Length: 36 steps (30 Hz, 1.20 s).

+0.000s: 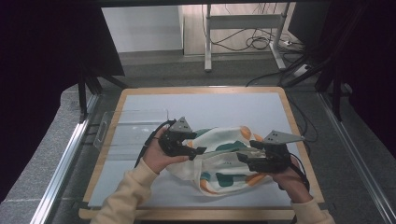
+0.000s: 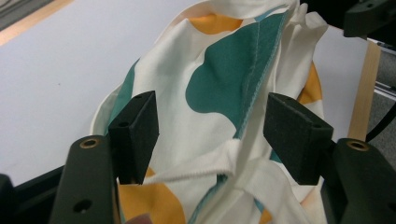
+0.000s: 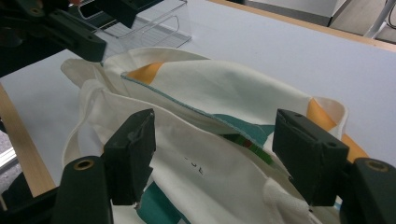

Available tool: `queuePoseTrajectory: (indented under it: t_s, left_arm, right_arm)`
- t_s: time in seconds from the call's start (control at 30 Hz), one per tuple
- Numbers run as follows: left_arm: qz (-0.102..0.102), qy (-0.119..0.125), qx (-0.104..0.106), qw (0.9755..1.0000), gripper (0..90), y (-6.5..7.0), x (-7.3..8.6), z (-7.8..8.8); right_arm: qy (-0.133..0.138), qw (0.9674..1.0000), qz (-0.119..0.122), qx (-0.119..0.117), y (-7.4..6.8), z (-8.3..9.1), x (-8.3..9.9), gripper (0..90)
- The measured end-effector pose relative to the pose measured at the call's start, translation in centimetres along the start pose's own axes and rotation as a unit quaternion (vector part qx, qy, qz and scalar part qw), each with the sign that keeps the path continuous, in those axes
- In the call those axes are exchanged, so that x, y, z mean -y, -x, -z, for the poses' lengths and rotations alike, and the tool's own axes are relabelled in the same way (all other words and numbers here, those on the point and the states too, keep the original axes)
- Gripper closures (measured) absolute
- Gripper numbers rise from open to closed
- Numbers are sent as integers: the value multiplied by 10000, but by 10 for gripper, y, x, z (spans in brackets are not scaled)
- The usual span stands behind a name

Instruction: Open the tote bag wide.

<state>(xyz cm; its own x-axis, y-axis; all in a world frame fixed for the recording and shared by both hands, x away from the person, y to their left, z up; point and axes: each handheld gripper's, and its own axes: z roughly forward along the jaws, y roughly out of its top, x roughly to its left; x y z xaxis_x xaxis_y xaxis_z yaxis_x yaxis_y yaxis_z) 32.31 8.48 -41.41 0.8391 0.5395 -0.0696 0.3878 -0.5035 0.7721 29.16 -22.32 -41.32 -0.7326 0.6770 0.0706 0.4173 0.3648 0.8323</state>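
Black pads of left gripper (image 2: 210,140) spread wide at bottom of frame, cloth bag (image 2: 224,93) between them, apparently not pinched. Right gripper (image 3: 212,156) same: jaws apart over the bag's open mouth. High view: bag sits lower centre of the white table (image 1: 224,105); clear tray (image 1: 133,128) centre-left, just beside left gripper.

Matt woven cloth bag (image 1: 224,158) on a smooth, wood-edged table (image 1: 201,105).

cream bag (image 1: 224,158), teal-and-orange blotches
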Motion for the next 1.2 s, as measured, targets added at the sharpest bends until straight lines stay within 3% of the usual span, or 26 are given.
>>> queuePoseTrajectory:
  t_s: [0.23, 0.4, 0.63, 0.8, 1.0, 1.2]
  left_arm:
    - [-103, -74, 216, 9997, 374, 0, -4, -13]
    - [-177, -197, 257, 9993, 411, -1, -4, -20]
    - [-423, -513, 321, 9973, 510, 1, 0, -30]
    - [-602, -837, 471, 9936, 659, 4, 4, -41]
    - [-526, -829, 502, 9939, 801, 2, 4, -40]
    - [-461, -829, 519, 9941, 824, 0, 4, -40]
  right_arm:
    - [-17, 10000, 32, 1, -2, -1, 1, 297]
    - [-15, 10000, 30, 1, -2, 0, 2, 297]
    - [-8, 10000, 0, 24, -1, 2, 3, 296]
    - [-4, 10000, 10, 29, -1, 2, 3, 296]
    - [-17, 10000, 4, 46, 0, 2, 3, 296]
    - [-16, 9999, -1, 107, 0, 2, 3, 297]
